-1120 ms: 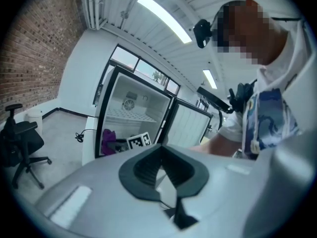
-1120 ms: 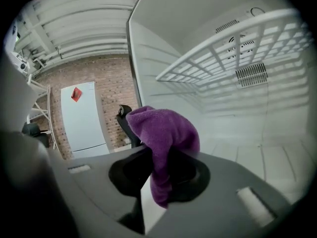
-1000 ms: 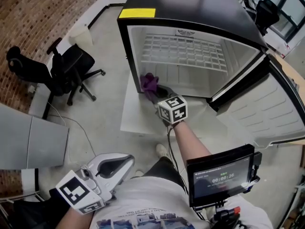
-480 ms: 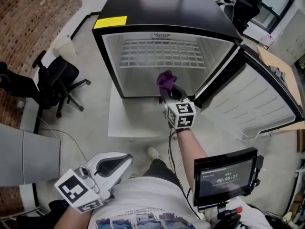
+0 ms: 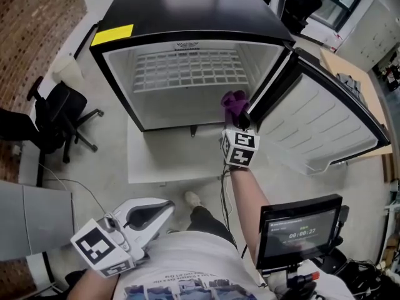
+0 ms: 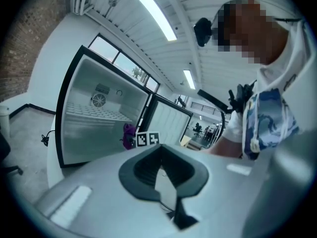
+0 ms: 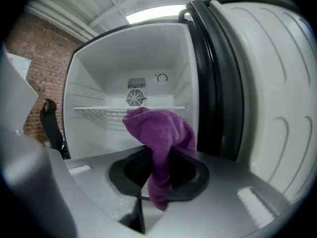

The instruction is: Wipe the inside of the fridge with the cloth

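The small black fridge (image 5: 187,11) stands open, its white inside and wire shelf (image 5: 186,69) bare. My right gripper (image 5: 240,119) is shut on a purple cloth (image 5: 234,104) and holds it at the front right corner of the fridge opening, by the door hinge. In the right gripper view the purple cloth (image 7: 159,144) bunches up out of the jaws, with the wire shelf (image 7: 109,110) and rear fan behind it. My left gripper (image 5: 155,212) hangs low near my body, shut and holding nothing, far from the fridge (image 6: 101,115).
The fridge door (image 5: 325,120) is swung wide to the right. A white mat (image 5: 169,158) lies on the floor in front of the fridge. A black office chair (image 5: 53,114) stands to the left by a brick wall. A small screen (image 5: 299,230) sits at lower right.
My right gripper has carried the purple cloth from the left side of the fridge opening across to the right side by the door hinge. My left gripper stayed where it was.
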`<state>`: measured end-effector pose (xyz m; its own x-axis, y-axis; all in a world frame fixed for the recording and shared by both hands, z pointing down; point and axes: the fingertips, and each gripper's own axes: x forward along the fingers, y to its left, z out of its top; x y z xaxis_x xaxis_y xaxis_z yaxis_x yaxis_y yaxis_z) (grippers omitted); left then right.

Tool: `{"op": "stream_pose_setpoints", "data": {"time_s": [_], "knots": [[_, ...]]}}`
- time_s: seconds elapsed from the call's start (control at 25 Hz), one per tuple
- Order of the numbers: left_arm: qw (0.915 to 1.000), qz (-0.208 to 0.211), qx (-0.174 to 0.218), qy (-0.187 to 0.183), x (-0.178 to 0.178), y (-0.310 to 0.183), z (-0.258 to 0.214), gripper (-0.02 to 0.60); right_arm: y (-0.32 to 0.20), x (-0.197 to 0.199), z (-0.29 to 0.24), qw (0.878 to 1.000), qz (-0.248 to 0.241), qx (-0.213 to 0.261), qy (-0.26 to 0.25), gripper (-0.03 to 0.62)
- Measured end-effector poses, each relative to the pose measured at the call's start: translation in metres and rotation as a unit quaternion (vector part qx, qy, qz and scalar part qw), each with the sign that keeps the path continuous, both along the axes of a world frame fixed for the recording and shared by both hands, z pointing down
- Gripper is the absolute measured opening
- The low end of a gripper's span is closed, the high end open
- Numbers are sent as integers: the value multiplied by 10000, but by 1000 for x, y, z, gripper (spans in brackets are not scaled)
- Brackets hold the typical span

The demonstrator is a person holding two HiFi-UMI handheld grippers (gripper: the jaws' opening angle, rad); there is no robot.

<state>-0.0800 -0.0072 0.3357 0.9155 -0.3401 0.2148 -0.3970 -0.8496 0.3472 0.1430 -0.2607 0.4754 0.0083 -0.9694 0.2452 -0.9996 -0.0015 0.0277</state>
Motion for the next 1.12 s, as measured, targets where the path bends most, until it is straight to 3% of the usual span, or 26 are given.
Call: {"op": "stream_pose_setpoints", "data": {"time_s": [0.24,0.72,1.12], "knots": [[9997,-198,-54,-108,-4,-13,1,9,-36,9,12,9988,435,-154,-149,71],[9961,-843,-77,-232,-13,-52,0,9,-116,1,25,9988,361,-265,-173,72],[9943,-1027,-121,-265,-8,-75,1,9,-149,-29,43,9964,-360,-539,544,73]]}}
